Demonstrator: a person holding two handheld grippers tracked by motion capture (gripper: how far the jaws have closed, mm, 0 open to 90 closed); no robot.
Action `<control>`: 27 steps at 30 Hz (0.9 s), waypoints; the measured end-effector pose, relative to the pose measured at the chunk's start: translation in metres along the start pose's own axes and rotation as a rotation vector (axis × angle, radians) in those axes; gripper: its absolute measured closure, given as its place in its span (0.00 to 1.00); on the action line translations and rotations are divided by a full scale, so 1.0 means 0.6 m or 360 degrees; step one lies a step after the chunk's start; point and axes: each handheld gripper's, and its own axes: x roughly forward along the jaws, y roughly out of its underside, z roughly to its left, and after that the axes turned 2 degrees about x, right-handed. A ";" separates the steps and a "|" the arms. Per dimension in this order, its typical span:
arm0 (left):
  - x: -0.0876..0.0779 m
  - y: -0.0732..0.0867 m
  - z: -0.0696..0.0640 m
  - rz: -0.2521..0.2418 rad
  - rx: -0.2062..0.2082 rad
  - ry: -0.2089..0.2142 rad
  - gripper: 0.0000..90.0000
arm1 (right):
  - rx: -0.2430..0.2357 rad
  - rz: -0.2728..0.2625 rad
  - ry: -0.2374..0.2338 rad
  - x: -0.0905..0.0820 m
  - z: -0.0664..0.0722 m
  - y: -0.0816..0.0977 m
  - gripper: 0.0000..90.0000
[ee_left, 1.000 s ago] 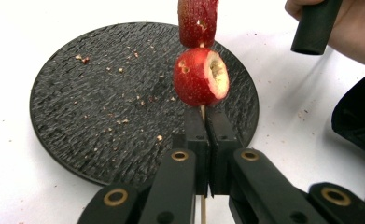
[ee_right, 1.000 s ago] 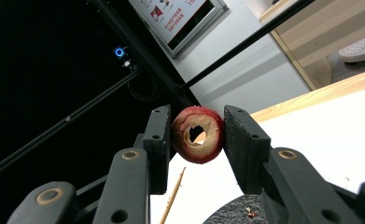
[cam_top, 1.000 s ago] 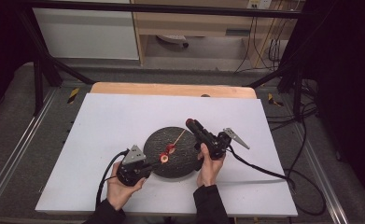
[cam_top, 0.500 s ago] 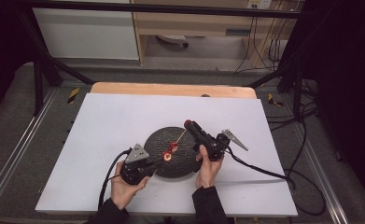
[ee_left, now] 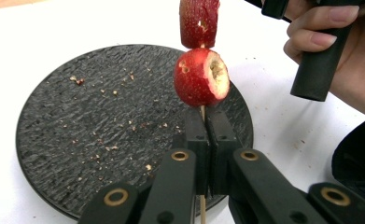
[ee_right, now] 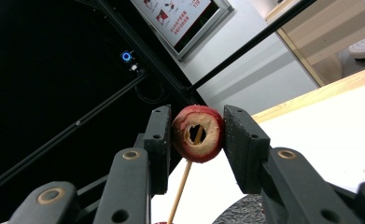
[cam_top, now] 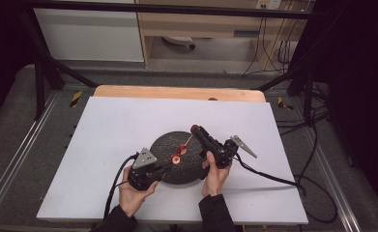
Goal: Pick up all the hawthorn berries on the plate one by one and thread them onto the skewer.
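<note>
L hand-held gripper (ee_left: 203,140) clamps skewer (ee_left: 202,112); R hand-held gripper (ee_right: 196,135) pinches top fruit ring (ee_right: 198,133), now lifted off plate (cam_top: 167,145) (near table's front edge): threading underway.

Your round plate (cam_top: 177,157) sits on the table (cam_top: 104,135), toward its six o'clock edge. Above the plate, the skewer (cam_top: 187,142) runs from eight o'clock up to two o'clock, with two fruit pieces (ee_left: 200,77) threaded on it.

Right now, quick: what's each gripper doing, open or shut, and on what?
Left gripper: shut on the wooden skewer, just below the lower fruit piece.
Right gripper: shut on the cored red fruit ring, skewer through its hole.
</note>
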 end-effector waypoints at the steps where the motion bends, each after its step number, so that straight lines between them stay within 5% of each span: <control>1: 0.000 0.000 -0.001 -0.0003 -0.0003 -0.0003 0.98 | 0.0003 -0.0003 0.0001 -0.001 0.000 0.001 0.71; 15: 0.004 0.002 -0.014 -0.0018 -0.0038 -0.0046 0.98 | 0.0010 -0.0147 0.0059 0.003 -0.002 0.011 0.71; 27: 0.015 0.002 -0.026 -0.0052 -0.0065 -0.0068 0.98 | 0.0055 -0.0143 0.0043 0.002 -0.001 0.014 0.71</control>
